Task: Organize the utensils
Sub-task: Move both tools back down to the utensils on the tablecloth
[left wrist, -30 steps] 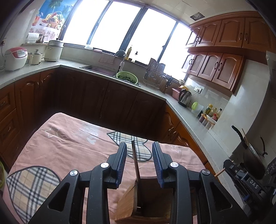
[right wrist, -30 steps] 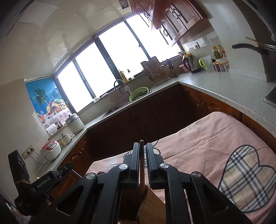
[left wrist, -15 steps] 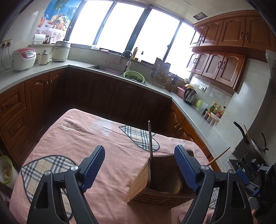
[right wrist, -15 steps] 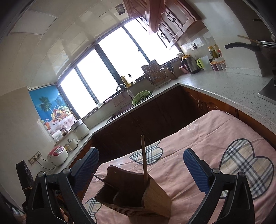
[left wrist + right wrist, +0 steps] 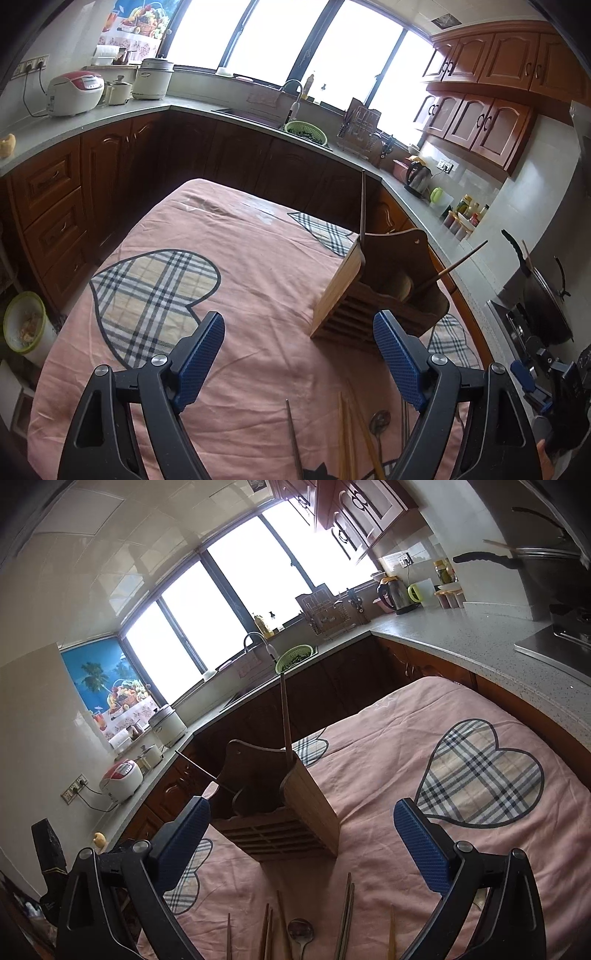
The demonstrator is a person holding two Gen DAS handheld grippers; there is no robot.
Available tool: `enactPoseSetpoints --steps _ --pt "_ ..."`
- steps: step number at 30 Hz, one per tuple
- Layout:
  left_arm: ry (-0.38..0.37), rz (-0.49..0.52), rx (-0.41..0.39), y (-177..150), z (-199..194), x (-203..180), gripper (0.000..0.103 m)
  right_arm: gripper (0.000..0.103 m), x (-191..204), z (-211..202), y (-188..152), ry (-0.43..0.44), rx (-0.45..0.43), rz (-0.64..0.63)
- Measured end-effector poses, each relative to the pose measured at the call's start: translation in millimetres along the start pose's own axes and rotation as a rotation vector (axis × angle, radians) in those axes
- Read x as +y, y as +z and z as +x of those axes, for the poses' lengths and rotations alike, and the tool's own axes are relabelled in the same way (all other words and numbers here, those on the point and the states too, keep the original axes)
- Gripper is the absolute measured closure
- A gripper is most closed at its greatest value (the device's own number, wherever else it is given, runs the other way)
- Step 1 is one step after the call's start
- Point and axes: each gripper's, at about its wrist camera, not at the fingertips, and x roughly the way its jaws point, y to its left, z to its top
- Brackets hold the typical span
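Both grippers, left gripper (image 5: 299, 354) and right gripper (image 5: 301, 836), hovering before wooden holder (image 5: 284, 805), fingers wide apart, empty; next, probably pinching one chopstick (image 5: 345, 915) mid-shaft.

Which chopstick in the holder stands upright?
The dark chopstick at the holder's lighter corner stands nearly vertical. The other chopstick leans far out sideways over the opposite rim.

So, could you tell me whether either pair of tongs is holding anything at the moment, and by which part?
Nothing is held: the left tongs and right tongs are both open and empty.
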Motion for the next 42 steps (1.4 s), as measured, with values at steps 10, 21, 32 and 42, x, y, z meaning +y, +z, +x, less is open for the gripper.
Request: enactPoseSetpoints --steps 10,21,32,42 --pt "0.009 0.001 0.072 -25 -28 6 0.02 0.002 -10 -27 -37 -0.054 0.053 -0.011" --pt "0.041 0.045 0.172 -42 -25 -5 0.021 0.002 -15 -30 -65 -0.094 0.125 -0.027" --pt "0.058 0.119 0.24 -42 -8 -28 0.022 0.003 -11 -18 -67 -0.102 0.163 -0.06" --pt "0.082 0.167 0.308 -47 38 -44 0.031 0.022 -12 14 -70 -0.14 0.236 -0.107"
